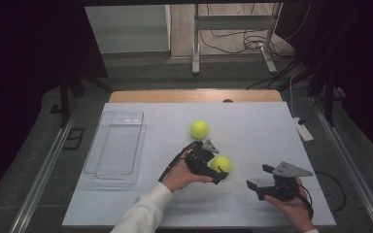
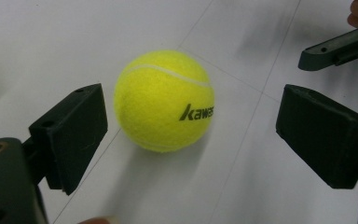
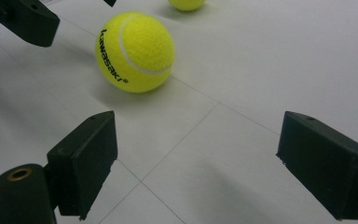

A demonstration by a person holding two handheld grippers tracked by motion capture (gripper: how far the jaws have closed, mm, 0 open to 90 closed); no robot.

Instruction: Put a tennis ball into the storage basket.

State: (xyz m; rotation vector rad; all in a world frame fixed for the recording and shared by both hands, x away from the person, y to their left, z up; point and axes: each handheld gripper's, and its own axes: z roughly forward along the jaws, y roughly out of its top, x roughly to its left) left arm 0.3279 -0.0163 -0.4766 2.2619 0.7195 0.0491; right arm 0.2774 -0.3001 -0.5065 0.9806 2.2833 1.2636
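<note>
Item: near tennis ball [image 2: 164,100], on the white table [image 1: 252,131], lying between your left gripper [image 1: 217,171]'s spread jaws, apparently untouched. Your right gripper [image 1: 259,178] waits farther off, jaws wide and empty.

left tool [image 1: 215,165]: jaws wide apart, gripping nothing | right tool [image 1: 257,177]: jaws open, hand low

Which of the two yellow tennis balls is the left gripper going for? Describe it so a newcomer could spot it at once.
On the white tabletop, right of the clear plastic tray, lie two yellow felt tennis balls. The one meant is the nearer tennis ball, sitting between the open jaws of the black left gripper, untouched. The farther tennis ball lies alone, nearer the table's far edge.
</note>
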